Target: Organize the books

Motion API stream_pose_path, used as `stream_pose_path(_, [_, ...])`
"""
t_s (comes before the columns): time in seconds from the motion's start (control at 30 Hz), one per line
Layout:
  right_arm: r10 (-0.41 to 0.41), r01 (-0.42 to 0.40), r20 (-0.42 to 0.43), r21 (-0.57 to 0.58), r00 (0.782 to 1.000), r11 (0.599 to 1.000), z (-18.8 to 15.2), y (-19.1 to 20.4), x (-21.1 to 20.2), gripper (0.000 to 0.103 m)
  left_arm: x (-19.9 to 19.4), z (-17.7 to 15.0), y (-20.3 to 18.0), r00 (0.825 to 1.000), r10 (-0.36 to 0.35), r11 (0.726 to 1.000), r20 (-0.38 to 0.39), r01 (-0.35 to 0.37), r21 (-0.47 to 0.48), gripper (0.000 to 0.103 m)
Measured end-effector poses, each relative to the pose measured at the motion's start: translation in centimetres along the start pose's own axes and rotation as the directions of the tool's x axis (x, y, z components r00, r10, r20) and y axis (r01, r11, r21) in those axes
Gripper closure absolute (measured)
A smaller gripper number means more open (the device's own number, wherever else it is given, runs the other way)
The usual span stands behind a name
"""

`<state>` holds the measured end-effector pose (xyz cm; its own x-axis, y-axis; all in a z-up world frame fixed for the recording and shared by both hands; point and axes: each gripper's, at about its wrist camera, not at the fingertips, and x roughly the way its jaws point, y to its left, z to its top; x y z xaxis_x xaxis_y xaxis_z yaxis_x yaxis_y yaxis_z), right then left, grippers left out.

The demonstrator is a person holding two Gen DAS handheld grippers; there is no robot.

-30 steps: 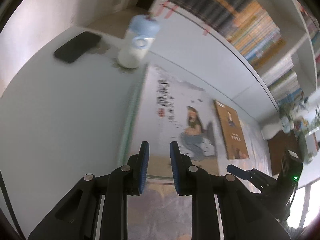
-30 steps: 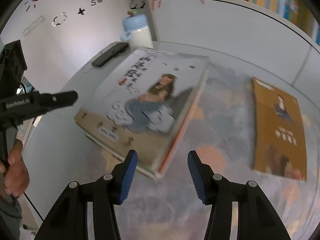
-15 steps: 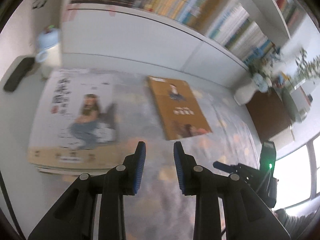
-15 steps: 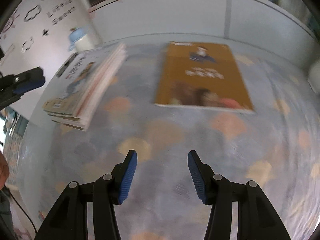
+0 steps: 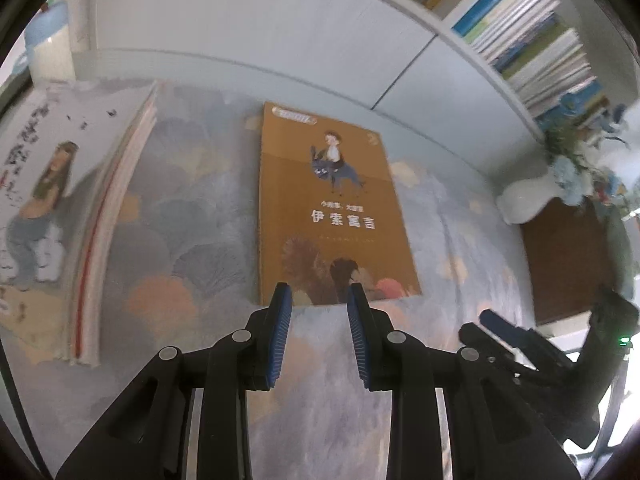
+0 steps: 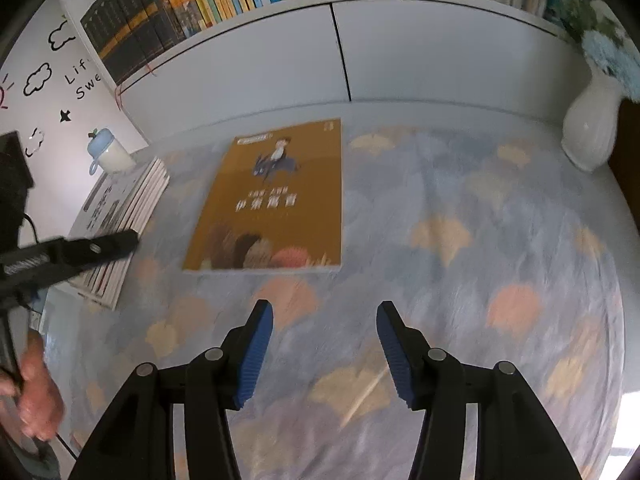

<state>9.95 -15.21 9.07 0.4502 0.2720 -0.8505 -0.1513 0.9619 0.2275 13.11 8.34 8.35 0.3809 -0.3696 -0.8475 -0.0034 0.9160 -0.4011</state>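
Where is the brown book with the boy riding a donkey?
The flat brown picture book lies alone on the leaf-patterned tablecloth, just right of the stack of white books, in front of the white cabinet doors in both views.

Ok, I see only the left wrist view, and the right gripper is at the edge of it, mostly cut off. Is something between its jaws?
Observer: No. The right gripper has nothing between its jaws. They are opening, above bare tablecloth, short of the brown book.
Operator: And who holds the left gripper? I cannot see behind it.
Observer: A hand at the lower left of the right wrist view grips the black handle below it.
Operator: What is at the left end of the shelf? My view cuts it.
Observer: A row of dark books with gold bands stands there.
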Motion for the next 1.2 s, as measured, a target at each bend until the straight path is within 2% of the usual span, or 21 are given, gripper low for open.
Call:
stream_pose_path(0.2, [0.004, -0.005, -0.036, -0.032, 0.999, 0.999, 3.0, -0.7, 4.7, 0.048, 3.6, 1.4, 1.6, 0.998, 0.061, 0.995, -0.022, -0.062, -0.081, 0.077])
stream_pose_path(0.3, [0.011, -0.012, -0.056, -0.02, 0.998, 1.0, 4.2, -1.2, 7.2, 0.048, 5.3, 2.1, 2.8, 0.996, 0.065, 0.991, -0.053, -0.071, -0.118, 0.077])
stream_pose_path(0.4, [0.02, -0.02, -0.04, -0.001, 0.999, 1.0, 5.3, -1.6, 9.0, 0.048, 6.0, 2.6, 3.2, 0.997, 0.046, 0.991, -0.058, -0.053, -0.127, 0.077])
stream_pose_path(0.43, [0.024, -0.024, -0.029, -0.005, 0.999, 1.0, 5.5, -1.6, 9.3, 0.05, 6.0, 2.7, 3.3, 0.998, 0.044, 0.991, -0.055, -0.051, -0.126, 0.077])
stream_pose_path(0.5, [0.052, -0.053, -0.025, -0.025, 0.998, 0.998, 5.8, -1.2, 10.1, 0.072, 6.2, 2.9, 3.2, 0.997, 0.041, 0.992, -0.058, -0.048, -0.121, 0.077])
stream_pose_path(0.57, [0.064, -0.065, -0.022, -0.043, 0.998, 0.997, 6.0, -0.8, 10.5, 0.074, 6.4, 3.1, 3.1, 0.998, 0.03, 0.994, -0.059, -0.036, -0.104, 0.074])
stream_pose_path(0.73, [0.069, -0.07, -0.019, -0.038, 0.997, 0.997, 5.5, -1.0, 10.2, 0.074, 5.9, 2.1, 2.1, 0.997, 0.025, 0.999, -0.066, -0.027, -0.023, 0.073])
stream_pose_path(0.87, [0.062, -0.063, -0.038, -0.023, 0.997, 0.998, 3.8, -2.2, 8.4, 0.074, 4.7, -1.1, 0.5, 0.994, -0.013, 1.0, -0.105, 0.016, 0.022, 0.073])
stream_pose_path(0.97, [0.056, -0.058, -0.058, -0.024, 0.997, 0.998, 1.2, -3.4, 6.1, 0.074, 4.2, -5.6, -1.2, 0.984, -0.038, 0.997, -0.173, 0.048, 0.057, 0.073])
stream_pose_path(1.2, [0.044, -0.038, -0.116, 0.051, 0.992, 0.998, -9.1, -7.7, -0.5, 0.074, 2.8, -15.7, -5.6, 0.962, -0.052, 0.98, -0.267, 0.101, 0.171, 0.074])
